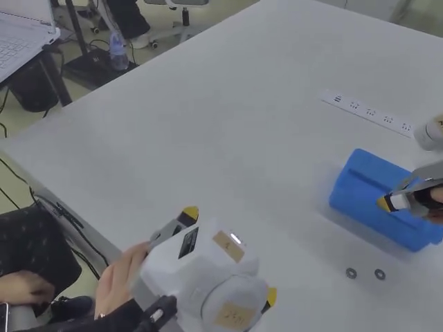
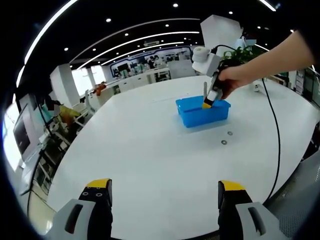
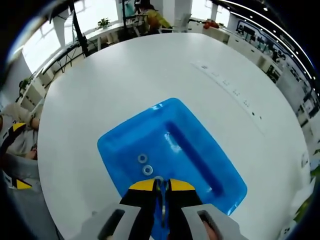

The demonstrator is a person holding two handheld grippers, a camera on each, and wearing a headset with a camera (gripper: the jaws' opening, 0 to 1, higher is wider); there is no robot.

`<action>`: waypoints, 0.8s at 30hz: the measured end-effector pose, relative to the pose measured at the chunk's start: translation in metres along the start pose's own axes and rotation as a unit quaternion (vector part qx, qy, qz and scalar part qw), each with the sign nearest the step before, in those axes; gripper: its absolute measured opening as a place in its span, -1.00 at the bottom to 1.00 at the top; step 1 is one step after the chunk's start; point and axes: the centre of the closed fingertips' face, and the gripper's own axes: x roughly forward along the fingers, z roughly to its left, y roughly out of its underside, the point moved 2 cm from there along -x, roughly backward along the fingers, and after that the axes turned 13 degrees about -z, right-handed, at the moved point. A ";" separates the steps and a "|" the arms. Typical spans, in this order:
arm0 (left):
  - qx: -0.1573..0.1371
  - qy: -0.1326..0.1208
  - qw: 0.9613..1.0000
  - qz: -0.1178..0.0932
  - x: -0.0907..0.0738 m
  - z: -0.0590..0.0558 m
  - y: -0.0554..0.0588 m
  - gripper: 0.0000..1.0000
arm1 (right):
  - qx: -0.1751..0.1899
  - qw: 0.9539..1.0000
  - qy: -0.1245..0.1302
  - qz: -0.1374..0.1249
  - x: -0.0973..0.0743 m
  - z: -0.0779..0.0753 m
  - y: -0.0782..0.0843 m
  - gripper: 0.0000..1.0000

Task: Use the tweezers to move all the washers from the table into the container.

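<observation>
The blue container [image 1: 374, 190] stands at the table's right side, with two washers [image 3: 142, 158] [image 3: 147, 170] lying inside it. My right gripper [image 3: 161, 186] hovers over its near wall, shut on thin metal tweezers [image 3: 161, 200] whose tips point down into the container. Two more washers [image 1: 351, 273] [image 1: 379, 274] lie on the table in front of the container. My left gripper [image 1: 230, 254] is held low at the table's near edge, far from the container, its jaws wide open with nothing between them. The container [image 2: 202, 111], the right gripper [image 2: 207, 100] and the table washers [image 2: 223, 142] also appear ahead in the left gripper view.
A white power strip [image 1: 367, 111] lies behind the container, and a white object [image 1: 432, 131] sits at the right edge. A laptop [image 1: 17, 34] rests on a separate desk at top left. The table edge [image 1: 69, 214] runs diagonally at the left.
</observation>
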 end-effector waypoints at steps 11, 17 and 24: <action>0.002 0.001 1.000 0.002 0.000 0.000 0.001 0.78 | 0.011 1.000 0.001 -0.023 -0.019 -0.001 -0.002 -0.91; 0.002 0.000 1.000 0.001 0.000 0.000 0.000 0.78 | 0.020 0.999 -0.002 -0.027 -0.022 0.002 -0.003 -0.90; 0.002 0.000 1.000 0.001 0.000 0.000 0.000 0.78 | 0.013 0.999 -0.014 -0.046 -0.039 0.015 -0.013 -0.90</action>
